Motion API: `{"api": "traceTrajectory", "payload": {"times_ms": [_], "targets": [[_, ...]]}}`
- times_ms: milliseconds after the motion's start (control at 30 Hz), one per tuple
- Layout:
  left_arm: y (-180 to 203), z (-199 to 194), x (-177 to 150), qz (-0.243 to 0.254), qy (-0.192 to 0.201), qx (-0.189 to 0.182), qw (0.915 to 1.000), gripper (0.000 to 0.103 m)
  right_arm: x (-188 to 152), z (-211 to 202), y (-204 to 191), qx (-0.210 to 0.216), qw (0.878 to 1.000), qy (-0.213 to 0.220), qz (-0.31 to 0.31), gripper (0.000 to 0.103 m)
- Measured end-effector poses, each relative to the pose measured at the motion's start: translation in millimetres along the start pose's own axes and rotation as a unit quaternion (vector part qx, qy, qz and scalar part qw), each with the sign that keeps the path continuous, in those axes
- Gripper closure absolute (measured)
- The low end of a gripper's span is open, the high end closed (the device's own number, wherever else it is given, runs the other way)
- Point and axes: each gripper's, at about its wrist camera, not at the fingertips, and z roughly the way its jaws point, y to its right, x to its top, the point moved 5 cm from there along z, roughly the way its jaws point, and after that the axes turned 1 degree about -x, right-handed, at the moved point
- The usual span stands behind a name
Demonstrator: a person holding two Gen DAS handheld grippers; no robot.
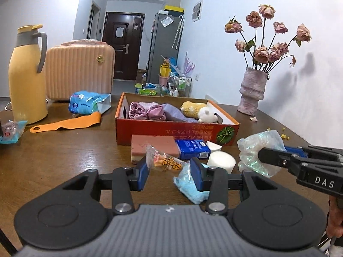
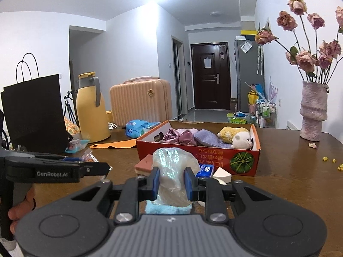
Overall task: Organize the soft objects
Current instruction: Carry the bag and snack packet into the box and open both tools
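Note:
A red cardboard box [image 1: 171, 133] [image 2: 214, 160] on the wooden table holds purple cloths [image 1: 150, 112] and two plush toys [image 1: 201, 111]. My right gripper [image 2: 171, 183] is shut on a shimmery translucent soft bag [image 2: 173, 171], also in the left wrist view [image 1: 257, 152], held above the table in front of the box. My left gripper [image 1: 169, 174] is open just above the table, with a snack packet [image 1: 163, 158] between its fingers. A fluffy blue cloth [image 1: 188, 184] [image 2: 167, 208] lies by its right finger.
In front of the box lie a pink sponge block [image 1: 154, 147], a blue tissue pack [image 1: 193, 148] and white sponges [image 1: 220, 160]. A yellow jug [image 1: 25, 75], a pink suitcase [image 1: 79, 70], an orange strip [image 1: 64, 124] and a black bag [image 2: 36, 111] stand left. A flower vase [image 1: 253, 90] stands right.

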Motion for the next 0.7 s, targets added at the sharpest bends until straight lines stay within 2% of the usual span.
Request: {"api": "traceTrajectory", "payload": {"times_ms": [200, 333, 500, 700], "targets": [[-1.1, 16.8, 13.5, 0.003, 0.004, -0.009, 0.9999, 0.061, 6.6, 7.7, 5.3, 0.002, 1.000, 0.002, 0.000, 0.080], [-10.1, 54.4, 43.0, 0.000, 0.012, -0.018, 0.9998, 0.061, 31.3, 39.5, 12.8, 0.014, 1.000, 0.008, -0.008, 0.080], [-36.1, 131.5, 81.2, -0.027, -0.026, -0.023, 0.9990, 0.061, 67.1, 114.0, 37.9, 0.036, 0.999, -0.014, 0.029, 0.080], [-60.9, 220.3, 108.0, -0.021, -0.067, -0.004, 0.9975, 0.060, 84.0, 232.2, 64.9, 0.065, 0.987, -0.094, 0.116, 0.080]]}}
